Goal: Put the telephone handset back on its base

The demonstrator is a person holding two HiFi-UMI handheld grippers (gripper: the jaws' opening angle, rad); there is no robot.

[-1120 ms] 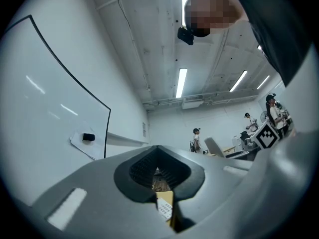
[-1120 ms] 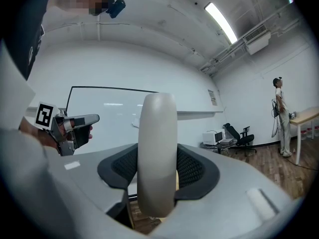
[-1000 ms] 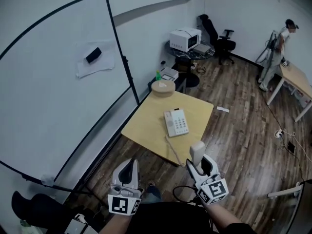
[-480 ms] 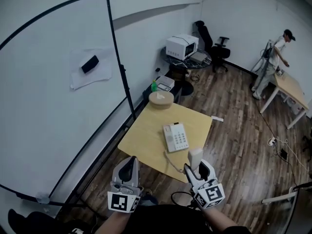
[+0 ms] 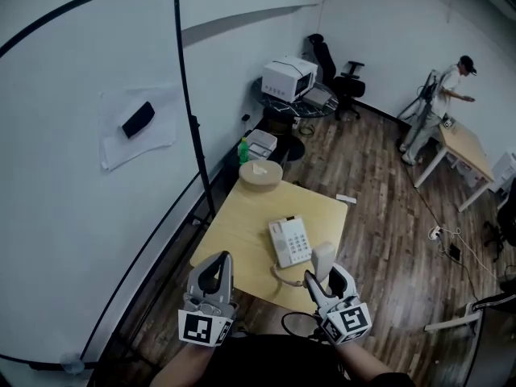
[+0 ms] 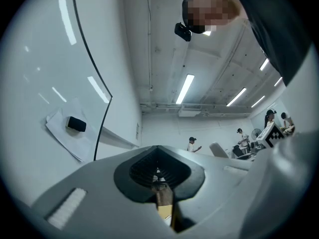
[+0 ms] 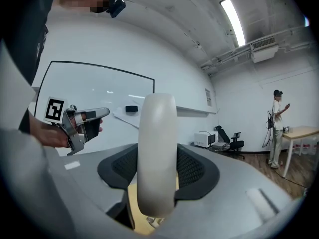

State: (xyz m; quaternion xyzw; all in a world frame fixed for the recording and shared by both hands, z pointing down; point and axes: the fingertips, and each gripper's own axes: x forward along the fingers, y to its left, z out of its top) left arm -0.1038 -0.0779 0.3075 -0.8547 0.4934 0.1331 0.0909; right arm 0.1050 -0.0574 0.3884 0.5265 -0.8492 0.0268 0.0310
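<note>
A white telephone base (image 5: 289,242) with a keypad lies on the yellow table (image 5: 242,220), near its front edge. My right gripper (image 5: 326,275) is shut on the white handset (image 5: 324,258), which stands upright just right of the base over the table's front corner. In the right gripper view the handset (image 7: 157,153) fills the gap between the dark pads of the right gripper (image 7: 158,173). A coiled cord (image 5: 282,274) runs from the base toward the handset. My left gripper (image 5: 217,263) hovers at the table's front edge, shut and empty; its pads (image 6: 149,171) meet.
A round wooden box (image 5: 260,173) sits at the table's far edge. A large whiteboard (image 5: 81,135) stands to the left. Behind are a green bottle (image 5: 243,149), a microwave (image 5: 289,77) on a small table, an office chair (image 5: 343,79) and a person (image 5: 435,107) by another table (image 5: 463,147).
Both grippers have come forward to the table's front edge. The handset, still in the right gripper, is now right beside the telephone base. The left gripper has risen a little.
</note>
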